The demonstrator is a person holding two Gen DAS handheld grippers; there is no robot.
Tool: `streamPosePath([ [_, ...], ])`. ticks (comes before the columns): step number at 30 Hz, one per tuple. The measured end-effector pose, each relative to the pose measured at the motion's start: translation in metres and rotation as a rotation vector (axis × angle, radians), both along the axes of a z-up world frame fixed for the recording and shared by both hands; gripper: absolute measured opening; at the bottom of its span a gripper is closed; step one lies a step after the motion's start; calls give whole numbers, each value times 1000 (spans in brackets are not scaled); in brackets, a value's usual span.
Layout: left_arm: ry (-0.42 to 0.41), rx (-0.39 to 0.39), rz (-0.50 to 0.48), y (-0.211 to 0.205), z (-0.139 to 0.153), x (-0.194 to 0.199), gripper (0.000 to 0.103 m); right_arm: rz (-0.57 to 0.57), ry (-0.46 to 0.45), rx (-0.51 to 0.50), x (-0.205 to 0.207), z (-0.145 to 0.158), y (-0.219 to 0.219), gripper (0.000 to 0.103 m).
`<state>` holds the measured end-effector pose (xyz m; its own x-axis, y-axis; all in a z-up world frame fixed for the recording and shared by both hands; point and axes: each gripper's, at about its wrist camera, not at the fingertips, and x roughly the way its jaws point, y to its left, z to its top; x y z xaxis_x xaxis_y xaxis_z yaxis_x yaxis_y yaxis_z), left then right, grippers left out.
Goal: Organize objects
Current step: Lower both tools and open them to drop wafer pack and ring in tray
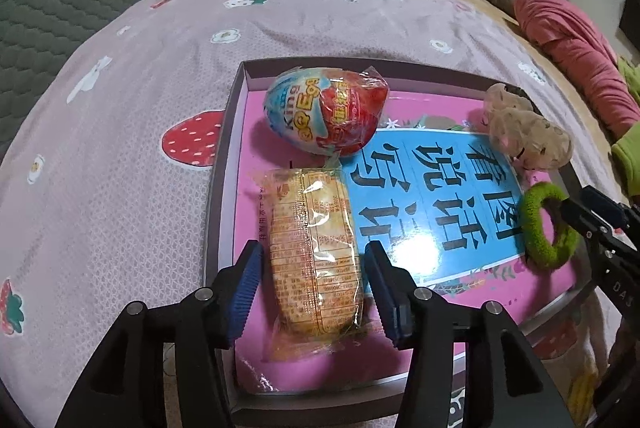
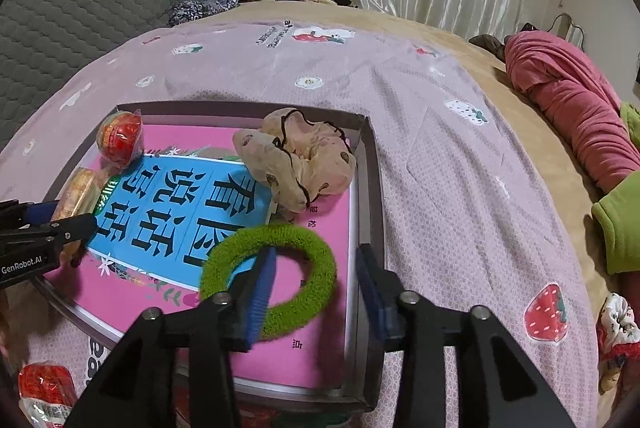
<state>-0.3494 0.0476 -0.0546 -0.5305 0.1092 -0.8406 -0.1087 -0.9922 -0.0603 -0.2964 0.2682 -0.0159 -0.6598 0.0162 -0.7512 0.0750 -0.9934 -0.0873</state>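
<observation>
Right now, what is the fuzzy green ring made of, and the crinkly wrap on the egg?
The green ring looks like soft fuzzy fabric, probably terry or chenille over elastic: its surface is matte and nubbly. The egg seems wrapped in thin clear plastic film over a printed shell: it shines, wrinkles, and bunches into a twist at one end. What is underneath cannot be told.

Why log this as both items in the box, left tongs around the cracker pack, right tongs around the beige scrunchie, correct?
Not the beige scrunchie. The right wrist view shows the right tongs straddling the green hair tie. Both items do lie in the box, left tongs around the cracker pack.
</observation>
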Motion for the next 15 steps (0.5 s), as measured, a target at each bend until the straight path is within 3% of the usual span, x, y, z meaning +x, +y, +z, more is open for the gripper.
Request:
streamPosePath([
  [10,25,-10,-6,3,11,6,73,-4,36,-18,5,12,1,54],
  [11,29,-13,-4,3,13,6,78,-3,41,-20,6,14,0,55],
  [15,58,-1,12,-1,26,12,80,-4,75,-27,12,24,1,62],
])
